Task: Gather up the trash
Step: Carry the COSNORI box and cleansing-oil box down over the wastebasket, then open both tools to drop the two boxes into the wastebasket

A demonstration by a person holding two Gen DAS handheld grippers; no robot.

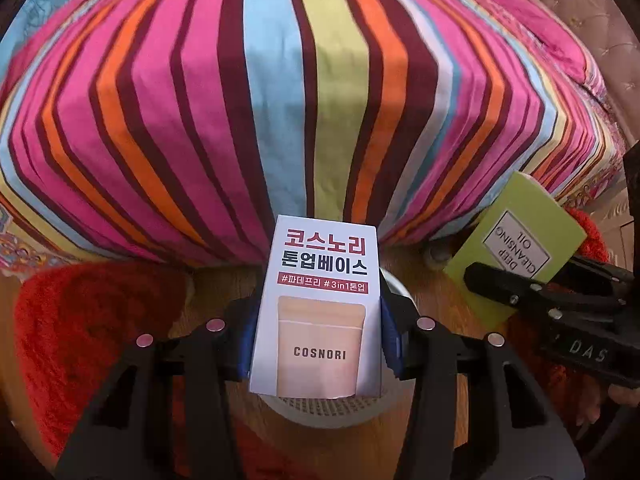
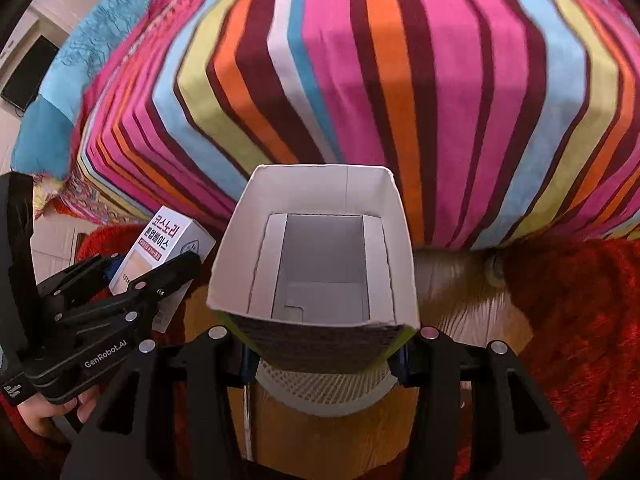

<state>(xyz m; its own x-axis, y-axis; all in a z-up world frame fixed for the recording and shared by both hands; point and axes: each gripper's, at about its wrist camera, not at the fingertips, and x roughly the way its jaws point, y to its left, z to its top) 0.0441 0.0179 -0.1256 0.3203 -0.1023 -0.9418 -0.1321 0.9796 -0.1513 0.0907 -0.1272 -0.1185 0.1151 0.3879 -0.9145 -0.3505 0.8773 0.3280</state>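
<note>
My left gripper (image 1: 316, 344) is shut on a white Cosnori carton (image 1: 320, 304), printed face toward the camera; the same carton (image 2: 160, 252) shows at the left of the right wrist view. My right gripper (image 2: 324, 350) is shut on a lime-green cleansing oil box (image 2: 316, 256), whose open end faces the camera so I look into its white inside. That green box (image 1: 516, 240) appears at the right in the left wrist view. A white mesh waste basket (image 1: 320, 410) sits on the floor below the white carton, and the basket (image 2: 324, 390) also lies below the green box.
A bed with a striped spread (image 1: 280, 100) fills the upper part of both views. Red shaggy rugs (image 1: 80, 340) (image 2: 580, 320) lie on the wooden floor (image 2: 460, 292) on either side of the basket. A hand (image 2: 44, 412) holds the left gripper's handle.
</note>
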